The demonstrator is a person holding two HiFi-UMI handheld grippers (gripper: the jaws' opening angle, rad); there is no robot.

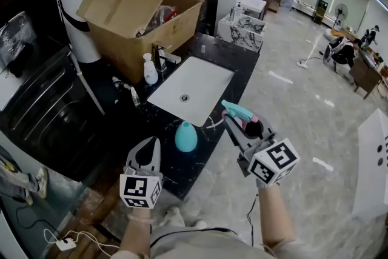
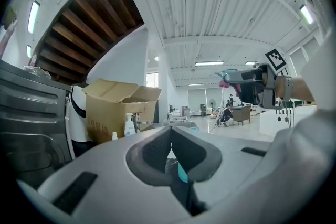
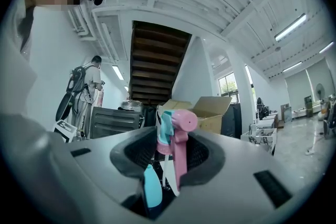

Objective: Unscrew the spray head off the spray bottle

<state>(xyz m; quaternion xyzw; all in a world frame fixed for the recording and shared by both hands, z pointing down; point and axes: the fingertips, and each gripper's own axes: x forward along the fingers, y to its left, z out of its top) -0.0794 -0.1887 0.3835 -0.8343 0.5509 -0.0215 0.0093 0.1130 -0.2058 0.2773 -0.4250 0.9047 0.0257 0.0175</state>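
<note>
The teal bottle body [image 1: 185, 137] stands headless on the black counter [image 1: 159, 124], by the sink's near corner. My right gripper [image 1: 237, 122] is lifted to the right of it, shut on the pink and teal spray head [image 1: 237, 111]. In the right gripper view the spray head [image 3: 175, 134] sits clamped between the pads, dip tube hanging down, with the bottle [image 3: 151, 190] low behind it. My left gripper [image 1: 155, 144] hovers just left of the bottle, jaws shut and empty. In the left gripper view only a sliver of the teal bottle [image 2: 182, 172] shows past the closed fingertips.
A white sink basin [image 1: 191, 88] is set in the counter behind the bottle, with a faucet [image 1: 163, 58] and a white pump bottle [image 1: 150, 70] at its far left. An open cardboard box [image 1: 143, 11] stands behind them. The counter's edge drops to the tiled floor [image 1: 291, 106] on the right.
</note>
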